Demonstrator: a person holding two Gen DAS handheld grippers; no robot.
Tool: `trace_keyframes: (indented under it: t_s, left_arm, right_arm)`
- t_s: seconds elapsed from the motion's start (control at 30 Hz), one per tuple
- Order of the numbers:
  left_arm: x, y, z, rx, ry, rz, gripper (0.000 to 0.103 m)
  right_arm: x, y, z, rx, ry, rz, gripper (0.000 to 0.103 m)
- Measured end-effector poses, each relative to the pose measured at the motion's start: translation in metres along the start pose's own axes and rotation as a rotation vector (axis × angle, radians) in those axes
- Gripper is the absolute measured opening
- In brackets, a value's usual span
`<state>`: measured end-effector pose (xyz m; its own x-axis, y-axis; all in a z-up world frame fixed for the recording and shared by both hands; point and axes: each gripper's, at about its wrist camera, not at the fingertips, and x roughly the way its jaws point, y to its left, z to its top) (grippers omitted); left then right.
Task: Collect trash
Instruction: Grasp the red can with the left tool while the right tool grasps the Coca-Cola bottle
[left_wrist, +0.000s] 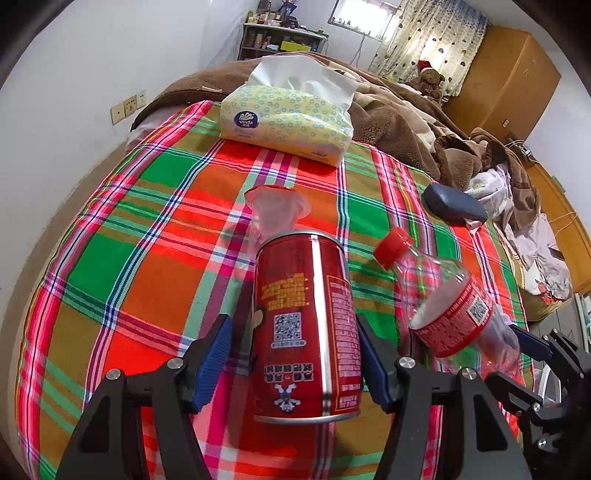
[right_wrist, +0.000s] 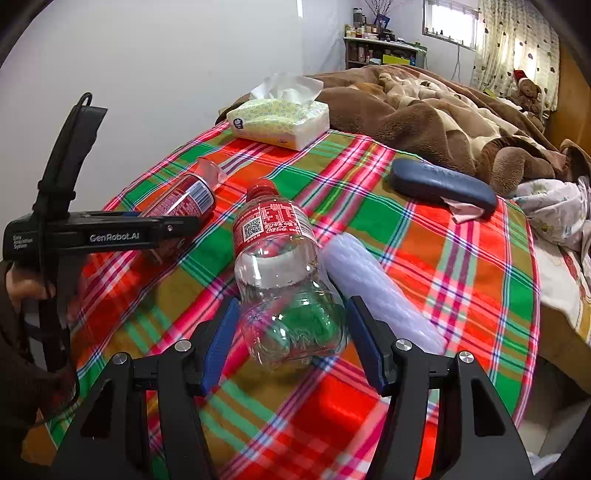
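A red can (left_wrist: 306, 325) lies on the plaid bedsheet (left_wrist: 129, 258) between the blue pads of my left gripper (left_wrist: 293, 350), whose jaws are open with gaps on both sides. A clear plastic cup (left_wrist: 275, 210) lies just beyond the can. An empty Coca-Cola bottle (right_wrist: 280, 273) with a red cap lies between the pads of my right gripper (right_wrist: 291, 332), whose jaws are open around its base. The bottle also shows in the left wrist view (left_wrist: 450, 299). A white foam roll (right_wrist: 376, 288) lies right of the bottle. The can (right_wrist: 181, 201) and left gripper body (right_wrist: 99, 236) show at left.
A yellow tissue pack (left_wrist: 288, 118) sits at the far end of the sheet. A dark blue glasses case (right_wrist: 443, 184) lies at right by a brown blanket (right_wrist: 424, 114). White wall runs along the left. The bed edge drops off at the right.
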<state>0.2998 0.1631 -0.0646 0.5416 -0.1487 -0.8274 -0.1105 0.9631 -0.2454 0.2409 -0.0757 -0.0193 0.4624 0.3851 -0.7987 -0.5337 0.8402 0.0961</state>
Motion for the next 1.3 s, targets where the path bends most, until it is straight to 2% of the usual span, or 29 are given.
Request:
trace_keyframes:
  t_s: [0.1,0.2,0.43,0.7,0.87,0.97,1.13,1.3]
  left_arm:
    - [0.002,-0.002,0.003,0.014,0.0,-0.002,0.063]
    - [0.002,-0.003,0.003,0.024,0.0,-0.02,0.053]
    - [-0.006,0.004,-0.005,0.005,0.001,-0.042,0.053]
    - [-0.021,-0.004,-0.038,0.035,0.007,-0.088,0.053]
    - [-0.031,-0.009,-0.055,0.037,0.013,-0.108,0.053]
    - [-0.035,-0.01,-0.063,0.037,0.013,-0.113,0.053]
    - [-0.04,-0.01,-0.069,0.046,0.015,-0.112,0.053]
    - [-0.044,-0.013,-0.062,0.058,0.007,-0.106,0.056]
  right_arm:
    - [0.009,0.002,0.007,0.021,0.009,0.036,0.062]
    - [0.014,0.001,0.011,0.077,0.009,0.049,0.062]
    - [-0.004,0.002,-0.012,0.154,-0.027,0.043,0.062]
    - [-0.033,-0.009,-0.055,0.208,-0.02,0.057,0.062]
    - [-0.049,-0.015,-0.071,0.227,-0.01,-0.003,0.062]
    - [-0.053,-0.019,-0.082,0.243,0.009,-0.006,0.062]
    - [-0.06,-0.018,-0.087,0.234,0.021,0.003,0.062]
    - [-0.065,-0.012,-0.073,0.166,-0.004,-0.036,0.062]
